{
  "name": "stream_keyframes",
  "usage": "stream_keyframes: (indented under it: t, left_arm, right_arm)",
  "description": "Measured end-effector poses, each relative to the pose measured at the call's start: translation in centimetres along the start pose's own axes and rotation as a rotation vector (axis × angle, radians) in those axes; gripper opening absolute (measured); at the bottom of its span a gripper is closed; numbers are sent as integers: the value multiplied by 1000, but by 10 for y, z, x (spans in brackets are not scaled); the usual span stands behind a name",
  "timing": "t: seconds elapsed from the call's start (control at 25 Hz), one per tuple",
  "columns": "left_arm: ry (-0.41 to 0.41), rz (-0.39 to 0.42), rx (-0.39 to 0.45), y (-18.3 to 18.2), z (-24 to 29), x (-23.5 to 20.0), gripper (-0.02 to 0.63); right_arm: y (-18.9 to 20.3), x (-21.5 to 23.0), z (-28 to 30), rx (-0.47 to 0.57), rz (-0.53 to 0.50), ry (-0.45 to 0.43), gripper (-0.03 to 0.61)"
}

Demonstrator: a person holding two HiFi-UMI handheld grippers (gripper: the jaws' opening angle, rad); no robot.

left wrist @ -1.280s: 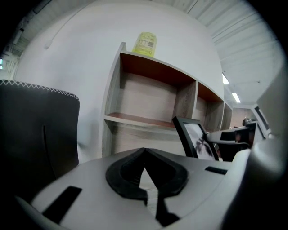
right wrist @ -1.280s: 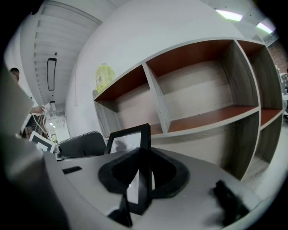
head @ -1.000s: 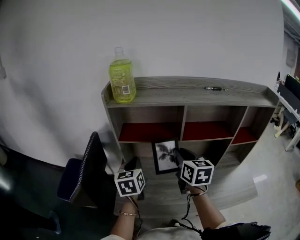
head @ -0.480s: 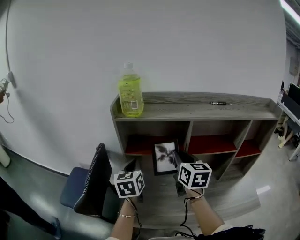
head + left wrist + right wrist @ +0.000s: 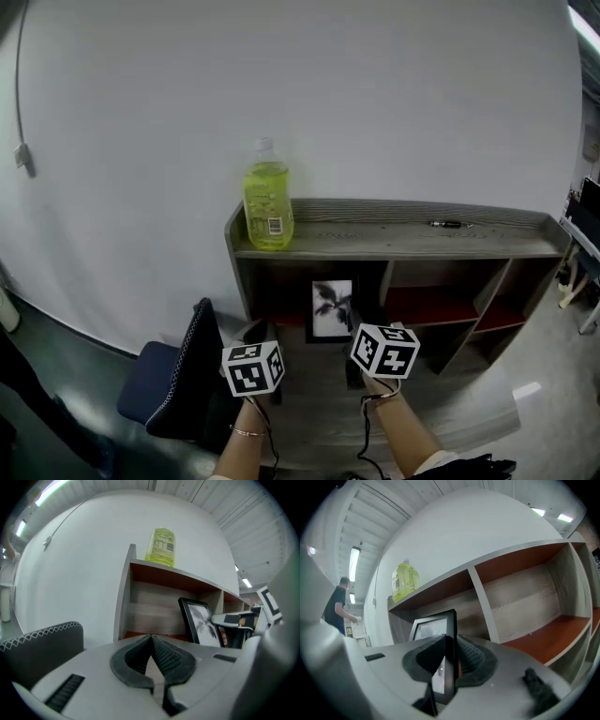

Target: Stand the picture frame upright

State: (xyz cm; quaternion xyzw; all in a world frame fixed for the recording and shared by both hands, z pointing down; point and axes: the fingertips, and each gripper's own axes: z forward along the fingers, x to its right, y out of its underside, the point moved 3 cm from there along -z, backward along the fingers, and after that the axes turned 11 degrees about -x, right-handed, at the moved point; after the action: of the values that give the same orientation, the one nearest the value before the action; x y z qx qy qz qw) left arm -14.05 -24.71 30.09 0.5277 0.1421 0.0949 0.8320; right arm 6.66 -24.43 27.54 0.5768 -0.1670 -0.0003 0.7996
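The right gripper [image 5: 447, 654] pinches the black picture frame [image 5: 333, 308] by its right edge, with 1 jaw on each face. The frame is upright, print facing out, at the mouth of the left compartment of the grey shelf unit [image 5: 394, 246], near the divider. Whether its bottom edge rests on anything cannot be told. The left gripper [image 5: 151, 644] hangs just left of it, jaws pressed together on nothing. A green bottle [image 5: 268, 199] stands at the unit's top left corner.
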Motion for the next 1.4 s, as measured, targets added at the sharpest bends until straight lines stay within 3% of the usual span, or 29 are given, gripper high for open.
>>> stream_keyframes:
  t: [0.64, 1.4]
  left_arm:
    - [3, -7, 33, -29, 27, -5, 11]
    - [-5, -6, 8, -38, 68, -10, 11]
  right_arm:
    - [-22, 3, 38, 58, 3, 28, 87]
    - [-25, 5, 93, 59, -31, 40, 87]
